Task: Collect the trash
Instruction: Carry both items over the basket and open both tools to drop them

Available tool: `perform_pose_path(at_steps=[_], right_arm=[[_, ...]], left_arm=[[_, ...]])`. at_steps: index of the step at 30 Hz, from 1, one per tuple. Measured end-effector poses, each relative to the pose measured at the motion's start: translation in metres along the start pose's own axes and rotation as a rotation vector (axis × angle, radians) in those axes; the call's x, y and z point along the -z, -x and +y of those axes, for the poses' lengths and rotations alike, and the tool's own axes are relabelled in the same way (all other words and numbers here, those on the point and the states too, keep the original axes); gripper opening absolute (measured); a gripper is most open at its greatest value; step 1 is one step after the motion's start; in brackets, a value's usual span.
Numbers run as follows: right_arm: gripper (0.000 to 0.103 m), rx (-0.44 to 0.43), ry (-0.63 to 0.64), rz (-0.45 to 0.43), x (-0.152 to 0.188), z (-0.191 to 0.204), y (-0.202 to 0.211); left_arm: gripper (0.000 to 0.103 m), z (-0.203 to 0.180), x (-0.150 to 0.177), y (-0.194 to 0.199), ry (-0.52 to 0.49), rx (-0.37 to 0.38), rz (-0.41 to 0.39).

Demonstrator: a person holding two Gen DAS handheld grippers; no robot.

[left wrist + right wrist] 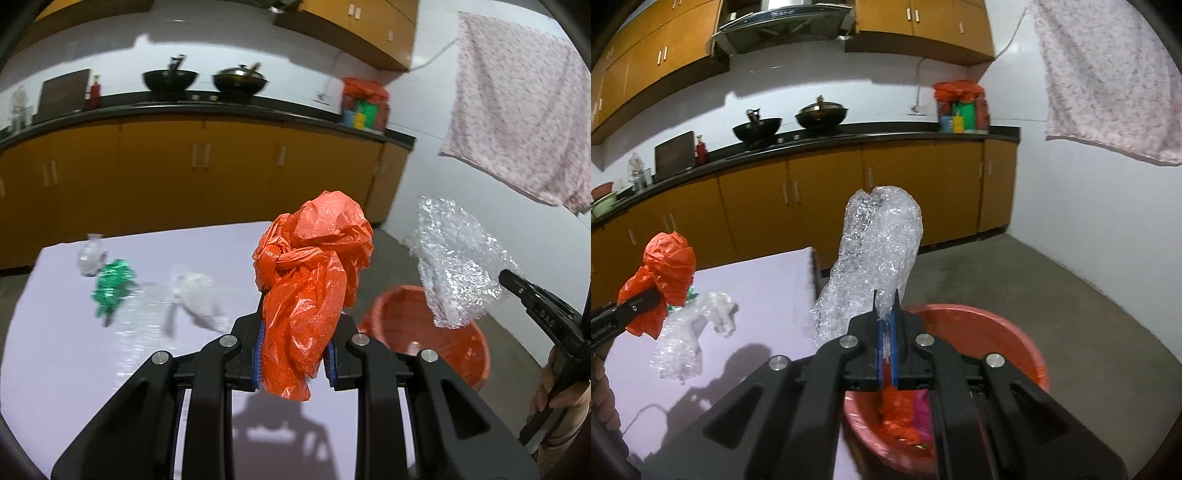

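Observation:
My left gripper (295, 354) is shut on a crumpled orange plastic bag (314, 280) and holds it above the pale table (74, 369). It also shows at the left of the right wrist view (661, 280). My right gripper (886, 332) is shut on a roll of clear bubble wrap (875, 258) and holds it above the red basin (1015, 343) on the floor. The bubble wrap (454, 266) and basin (461, 354) show at the right of the left wrist view. Orange and pink trash (908, 417) lies in the basin.
On the table lie a green shiny wrapper (112, 284), clear plastic pieces (199, 295) and a small clear wrapper (88, 254). Behind stands a kitchen counter (221, 107) with two woks. A pink cloth (524, 110) hangs at the right. The floor (1034, 277) is bare concrete.

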State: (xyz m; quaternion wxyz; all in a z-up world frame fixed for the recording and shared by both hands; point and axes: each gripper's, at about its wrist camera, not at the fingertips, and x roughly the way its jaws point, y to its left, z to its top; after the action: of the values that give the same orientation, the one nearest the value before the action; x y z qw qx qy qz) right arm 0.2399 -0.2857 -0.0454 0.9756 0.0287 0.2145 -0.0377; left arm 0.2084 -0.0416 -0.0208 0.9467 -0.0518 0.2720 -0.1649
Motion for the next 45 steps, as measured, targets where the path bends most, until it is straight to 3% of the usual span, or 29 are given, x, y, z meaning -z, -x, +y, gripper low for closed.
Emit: perform_pose_path(at_steps=[15, 45], right_arm=[[0.005, 0.111, -0.044, 0.005, 0.021, -0.054, 0.004], [0.005, 0.166, -0.108, 0.05, 0.047, -0.095, -0.008]], left_arm=[[0.025, -0.076, 0.005, -0.045, -0.081, 0.121, 0.068], [0.025, -0.136, 0.023, -0.102, -0.196, 0.215, 0.167]])
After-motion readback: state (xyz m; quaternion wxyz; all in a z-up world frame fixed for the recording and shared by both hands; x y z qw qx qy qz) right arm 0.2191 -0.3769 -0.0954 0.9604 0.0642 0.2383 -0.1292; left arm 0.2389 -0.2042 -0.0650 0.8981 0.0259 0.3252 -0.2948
